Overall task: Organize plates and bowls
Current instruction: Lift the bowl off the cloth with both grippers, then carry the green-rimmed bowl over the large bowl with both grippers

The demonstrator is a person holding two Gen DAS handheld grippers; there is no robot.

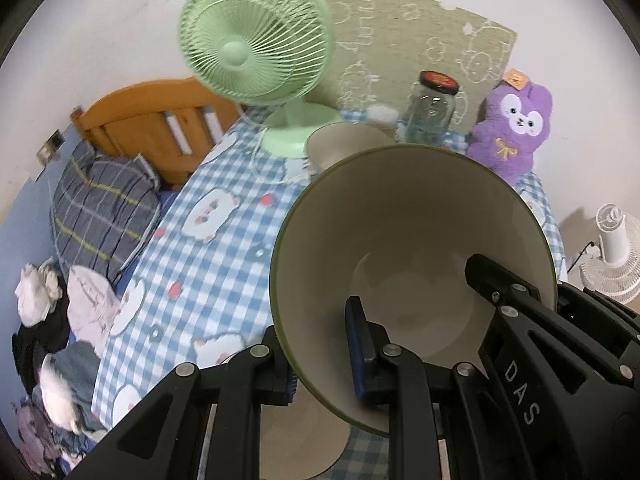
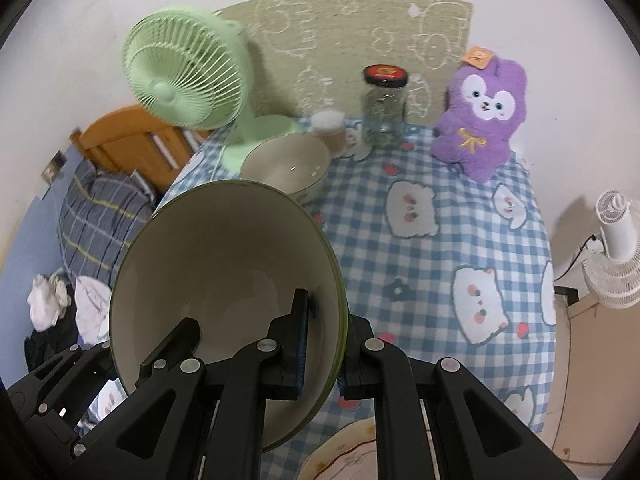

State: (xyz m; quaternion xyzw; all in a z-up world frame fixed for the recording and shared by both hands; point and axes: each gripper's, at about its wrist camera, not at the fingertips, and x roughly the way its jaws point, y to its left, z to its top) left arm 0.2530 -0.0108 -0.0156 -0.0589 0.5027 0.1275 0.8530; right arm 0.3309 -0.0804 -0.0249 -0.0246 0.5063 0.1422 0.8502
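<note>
Right wrist: 2 bowls [image 2: 224, 280] [image 2: 286, 166], 1 plate [image 2: 340, 460].

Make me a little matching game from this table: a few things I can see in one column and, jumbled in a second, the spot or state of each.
Things:
1. large bowl
2. small bowl
3. glass jar
4. purple plush toy

Places or states:
A. at the table's far right corner
B. on the cloth beside the green fan's base
C. pinched at the rim by both hand-held grippers
D. upright by the wall, black lid on

Pairs: 1-C, 2-B, 3-D, 4-A
</note>
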